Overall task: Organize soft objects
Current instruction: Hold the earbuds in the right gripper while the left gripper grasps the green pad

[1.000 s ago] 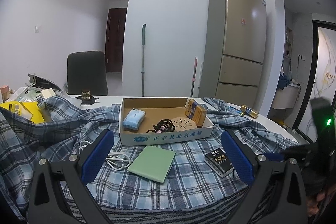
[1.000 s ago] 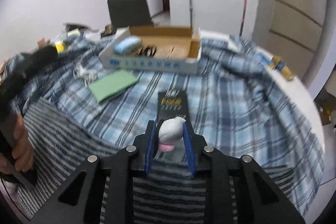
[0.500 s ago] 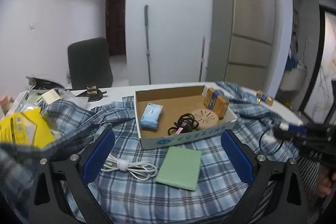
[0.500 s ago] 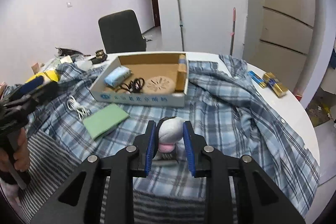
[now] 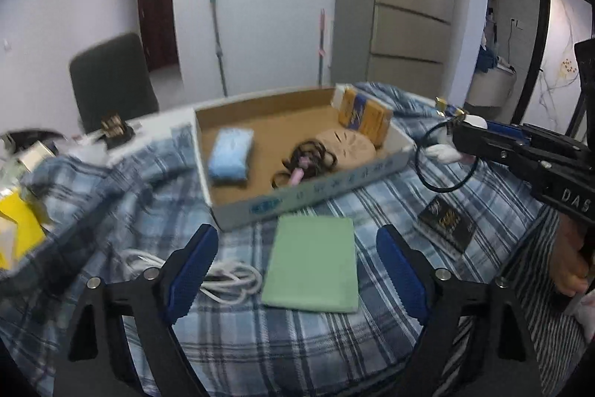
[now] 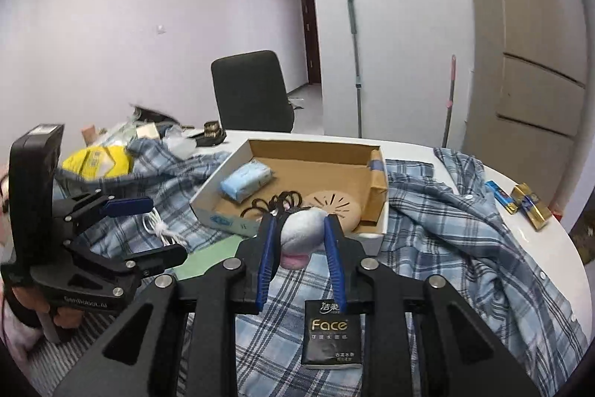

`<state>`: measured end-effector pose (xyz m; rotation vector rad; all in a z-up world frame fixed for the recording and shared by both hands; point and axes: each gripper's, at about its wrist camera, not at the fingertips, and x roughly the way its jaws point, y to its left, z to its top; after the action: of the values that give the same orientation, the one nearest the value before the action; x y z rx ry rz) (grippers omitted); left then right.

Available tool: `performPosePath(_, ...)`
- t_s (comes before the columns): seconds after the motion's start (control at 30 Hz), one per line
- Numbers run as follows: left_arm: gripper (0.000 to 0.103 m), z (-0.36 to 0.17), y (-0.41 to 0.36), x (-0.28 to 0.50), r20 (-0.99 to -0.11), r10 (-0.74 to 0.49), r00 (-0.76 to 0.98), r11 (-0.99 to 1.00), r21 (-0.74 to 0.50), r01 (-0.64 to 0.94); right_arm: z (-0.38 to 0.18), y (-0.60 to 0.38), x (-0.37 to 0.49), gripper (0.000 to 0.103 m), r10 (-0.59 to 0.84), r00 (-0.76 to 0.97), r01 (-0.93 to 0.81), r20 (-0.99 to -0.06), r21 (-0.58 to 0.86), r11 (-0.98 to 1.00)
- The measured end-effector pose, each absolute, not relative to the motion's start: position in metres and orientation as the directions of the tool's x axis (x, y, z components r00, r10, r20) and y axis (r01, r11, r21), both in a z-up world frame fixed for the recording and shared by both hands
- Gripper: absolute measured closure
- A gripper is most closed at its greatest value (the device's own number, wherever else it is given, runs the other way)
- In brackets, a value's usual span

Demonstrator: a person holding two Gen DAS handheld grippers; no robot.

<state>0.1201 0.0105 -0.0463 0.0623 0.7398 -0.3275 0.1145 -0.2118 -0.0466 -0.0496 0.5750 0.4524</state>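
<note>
My right gripper (image 6: 302, 240) has risen toward the box (image 6: 379, 229), fingers pinching the plush (image 6: 302, 229); left fingers (image 5: 191, 263) spread above the plaid-covered desk (image 5: 372, 196).

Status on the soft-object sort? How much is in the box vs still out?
Done: blue tissue pack and black hair ties lie in the cardboard box. In hand: right hand-held gripper shut on a grey-pink plush, near the box. Left: green cloth, white cable, black Face pack; left hand-held gripper is open.
</note>
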Motion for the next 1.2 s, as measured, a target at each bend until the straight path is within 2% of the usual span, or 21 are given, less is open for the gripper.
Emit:
performPosePath(0.17,0.019,-0.058,0.008,0.127,-0.708,-0.344,0.617,0.919,-0.119,0.376,-0.062,-0.211,0.118,0.077,0.414,0.717,-0.444,-0.560,0.091,0.891)
performPosePath(0.37,0.019,-0.071,-0.004,0.131,-0.759,-0.341,0.554,0.905,-0.106,0.412,-0.068,-0.215,0.122,0.077,0.420,0.703,-0.442,-0.574,0.109,0.890)
performPosePath(0.63,0.019,-0.088,-0.004,0.143,-0.815,-0.316,0.486,0.915,-0.125,0.384,-0.072,-0.208,0.119,0.078,0.424,0.691,-0.466,-0.586,0.087,0.880)
performPosePath(1.13,0.018,-0.096,0.000,0.149,-0.843,-0.282,0.459,0.931,-0.125,0.342,-0.076,-0.209,0.122,0.077,0.420,0.678,-0.463,-0.603,0.094,0.881)
performPosePath(1.2,0.028,-0.095,0.000,0.149,-0.841,-0.274,0.466,0.933,-0.114,0.343,-0.076,-0.209,0.121,0.077,0.421,0.678,-0.463,-0.603,0.095,0.881)
